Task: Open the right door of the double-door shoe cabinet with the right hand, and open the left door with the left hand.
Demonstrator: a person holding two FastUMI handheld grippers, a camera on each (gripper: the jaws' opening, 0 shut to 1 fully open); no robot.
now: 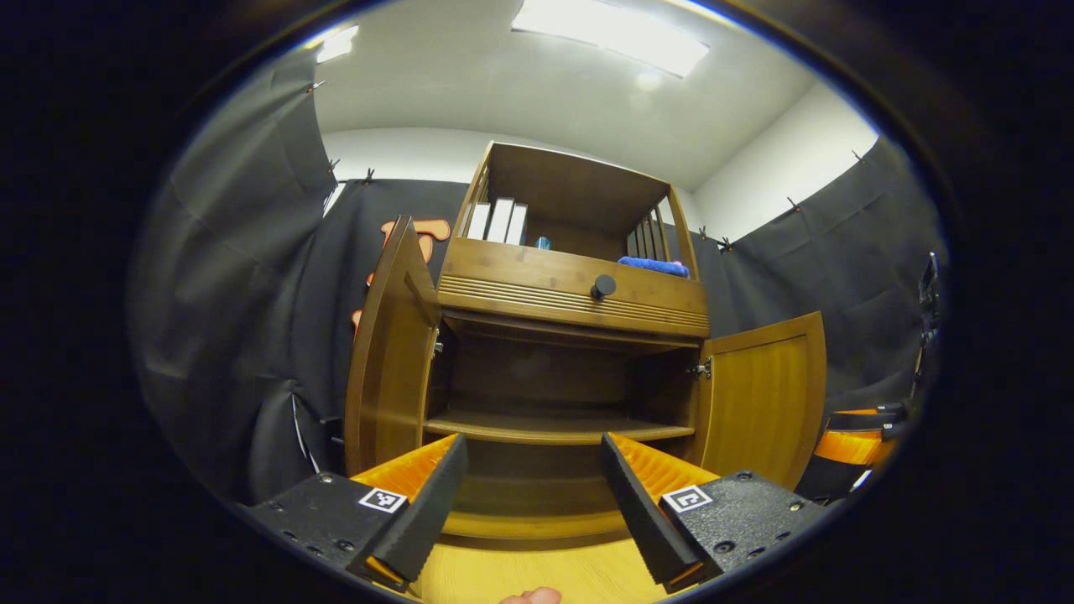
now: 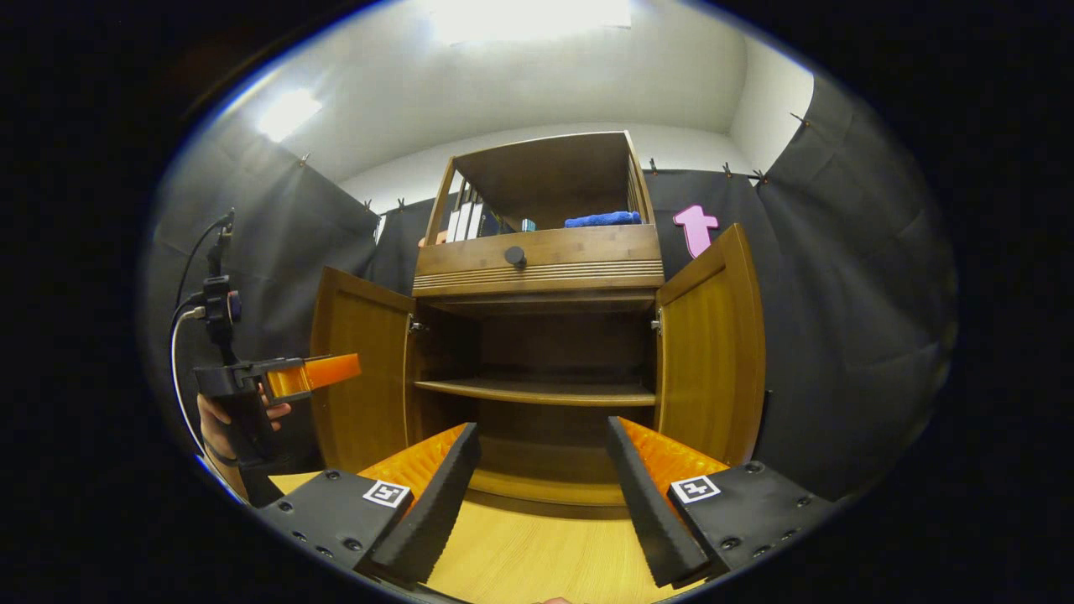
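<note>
Straight ahead of the left gripper [image 1: 531, 495] stands the brown wooden double-door shoe cabinet [image 1: 570, 294], its left door [image 1: 388, 352] and right door [image 1: 762, 403] both swung wide. Both the left gripper and the right gripper [image 2: 544, 491] have their fingers spread apart and hold nothing. Off to the right gripper's left, a hand [image 2: 220, 419] grips the other tool.

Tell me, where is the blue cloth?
The blue cloth lies on the cabinet's open top shelf, at its right side, just above the drawer with the round knob.
</note>
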